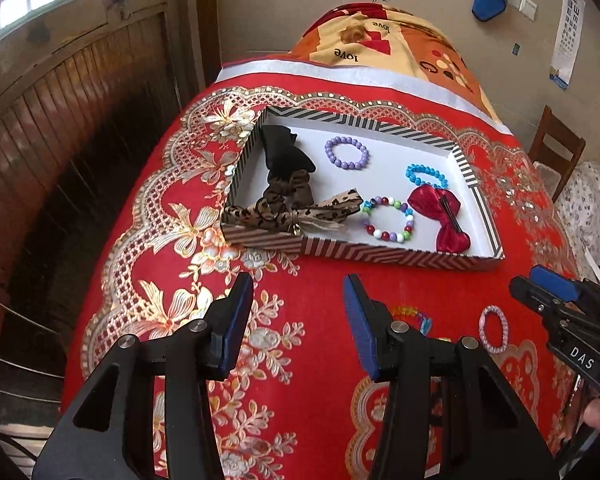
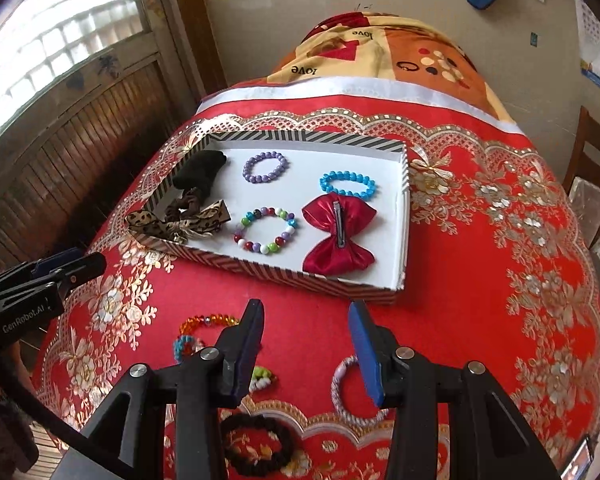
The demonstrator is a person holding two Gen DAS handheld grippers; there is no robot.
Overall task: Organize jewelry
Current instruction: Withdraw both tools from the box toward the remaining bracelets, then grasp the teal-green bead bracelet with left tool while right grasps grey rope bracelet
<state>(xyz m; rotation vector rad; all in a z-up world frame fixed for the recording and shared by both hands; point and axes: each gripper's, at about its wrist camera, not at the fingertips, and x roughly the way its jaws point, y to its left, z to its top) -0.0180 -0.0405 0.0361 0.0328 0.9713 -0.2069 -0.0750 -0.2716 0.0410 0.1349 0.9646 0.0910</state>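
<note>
Sorting under way: your right gripper [image 2: 306, 344] fingers part-open and empty, left gripper [image 1: 298, 312] wide and empty; pink braided bracelet [image 2: 350, 394] lies under the right fingers, box [image 2: 260, 272] beyond—descend, close.

Tablecloth [image 2: 480, 264] red, gold floral – box [image 2: 312, 280] striped – bow [image 2: 356, 224] red, bracelets purple [image 2: 265, 167], blue [image 2: 346, 185].

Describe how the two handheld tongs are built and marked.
Both are matte black plastic with silver round pivot bolts and blue ribbed pads on the fingers. The left tongs carry white "GenRobot.AI" lettering on the body; the right tongs show a white "DAS" label.
</note>
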